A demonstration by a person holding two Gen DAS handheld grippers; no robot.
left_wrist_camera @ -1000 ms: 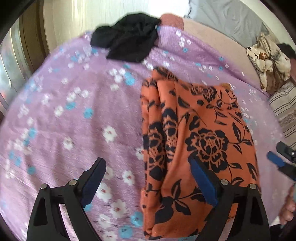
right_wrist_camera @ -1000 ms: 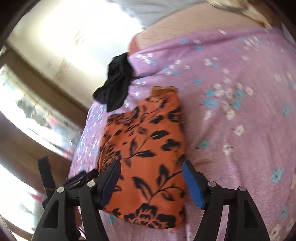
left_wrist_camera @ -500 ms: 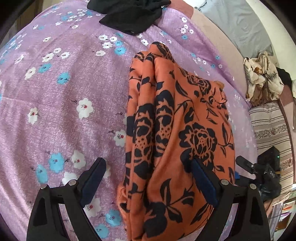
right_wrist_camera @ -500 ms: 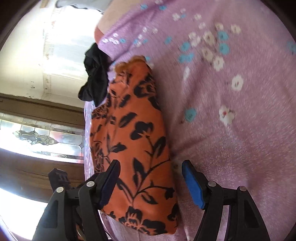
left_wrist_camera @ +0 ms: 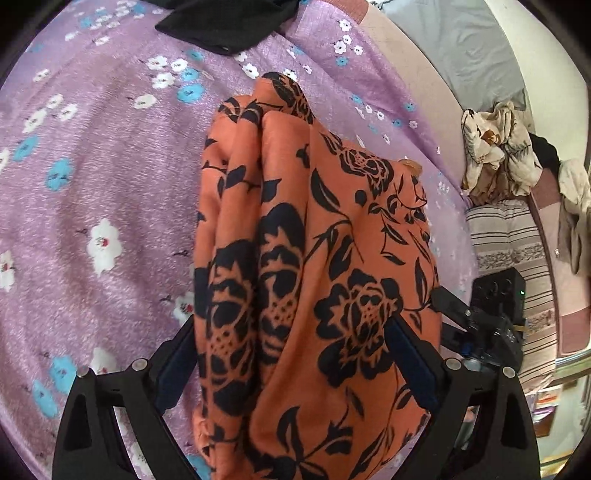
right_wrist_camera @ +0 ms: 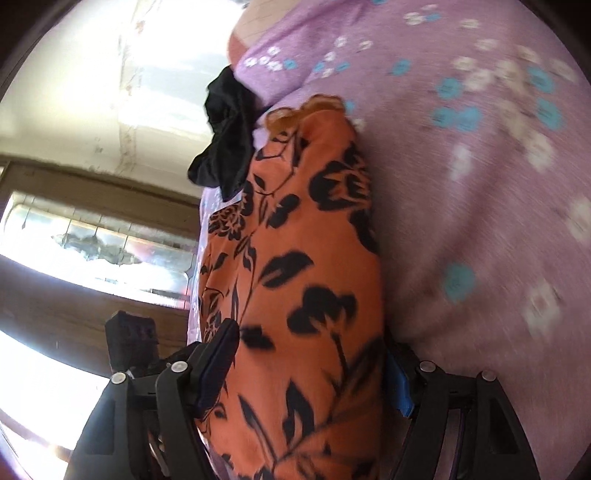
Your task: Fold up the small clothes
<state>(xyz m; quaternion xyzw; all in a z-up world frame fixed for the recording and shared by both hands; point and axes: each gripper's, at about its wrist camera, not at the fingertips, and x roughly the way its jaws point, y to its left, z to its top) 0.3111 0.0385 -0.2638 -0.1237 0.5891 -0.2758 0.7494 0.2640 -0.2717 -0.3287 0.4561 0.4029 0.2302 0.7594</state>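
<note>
**A:** So where are we w/ the orange floral garment (left_wrist_camera: 317, 280)?

**B:** Already folded into a long, thick bundle, lying on the purple floral bedsheet (left_wrist_camera: 92, 177). We judge this the last stage: both grippers straddle its near end, prob. for one more fold or to carry it off.

**A:** Fingers?

**B:** Left gripper (left_wrist_camera: 295, 362) wide, cloth between the pads; can't tell if they press yet. Right gripper (right_wrist_camera: 310, 373) same, wide around the bundle, no clear squeeze.

**A:** Next move?

**B:** We'd need to close on all layers together; fabric looks thin, slippery, w/ soft rolled edges that could slide apart.

**A:** Anything else nearby?

**B:** Black garment (left_wrist_camera: 225, 26), crumpled, at the far edge, well apart.
</note>
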